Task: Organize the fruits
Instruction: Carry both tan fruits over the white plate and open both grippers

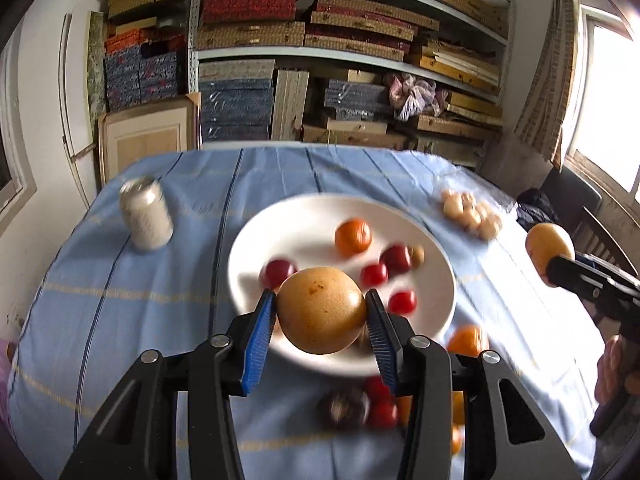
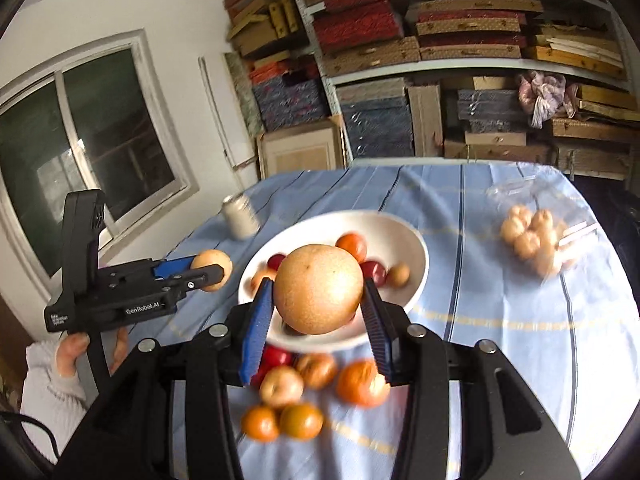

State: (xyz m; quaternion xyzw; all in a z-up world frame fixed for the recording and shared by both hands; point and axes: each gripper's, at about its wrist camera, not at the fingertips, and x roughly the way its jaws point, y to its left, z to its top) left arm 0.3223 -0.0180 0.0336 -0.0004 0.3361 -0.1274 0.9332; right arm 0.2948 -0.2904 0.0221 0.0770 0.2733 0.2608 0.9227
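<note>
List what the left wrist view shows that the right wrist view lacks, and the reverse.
Left wrist only: a bright window at the right edge. Right wrist only: a grey knitted sleeve and a dark sliding window. Both: the white round plate, grey can, and each gripper, left gripper and right gripper, clamping a round golden-brown pear.

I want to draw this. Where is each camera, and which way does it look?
Left wrist: on the left gripper, looking along its fingers at its pear, the plate and shelves; the right gripper shows at right.
Right wrist: on the right gripper, same way, pear in front; the left gripper and a hand show at left.
Shared: plate, can, cloth.
</note>
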